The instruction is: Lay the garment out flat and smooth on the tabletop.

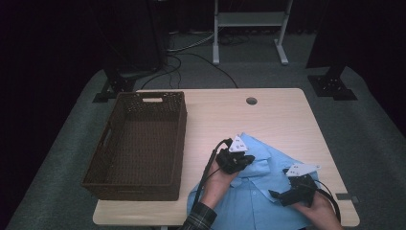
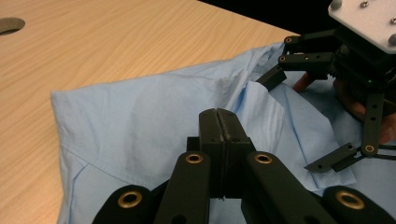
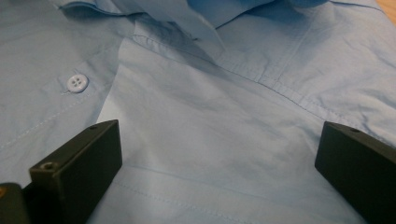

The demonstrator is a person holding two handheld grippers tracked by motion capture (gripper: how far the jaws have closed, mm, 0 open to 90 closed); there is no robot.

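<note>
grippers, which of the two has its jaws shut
The left gripper: its two black jaws are pressed flat together above the light blue shirt, with nothing seen between them. The right gripper has its jaws spread wide apart over the shirt.

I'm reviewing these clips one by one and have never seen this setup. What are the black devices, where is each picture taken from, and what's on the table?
A person holds a hand-held two-jaw gripper in each hand; there is no robot arm. The high view looks down on the table from above the person's side. The other two pictures come from cameras riding on each gripper, looking along its jaws. On the table lie a light blue shirt and, to its left, a dark wicker basket. The left gripper has its jaws pressed together, with no cloth visibly between them. The right gripper has its jaws wide open just above the shirt, near a white button. Nothing appears to be held.
</note>
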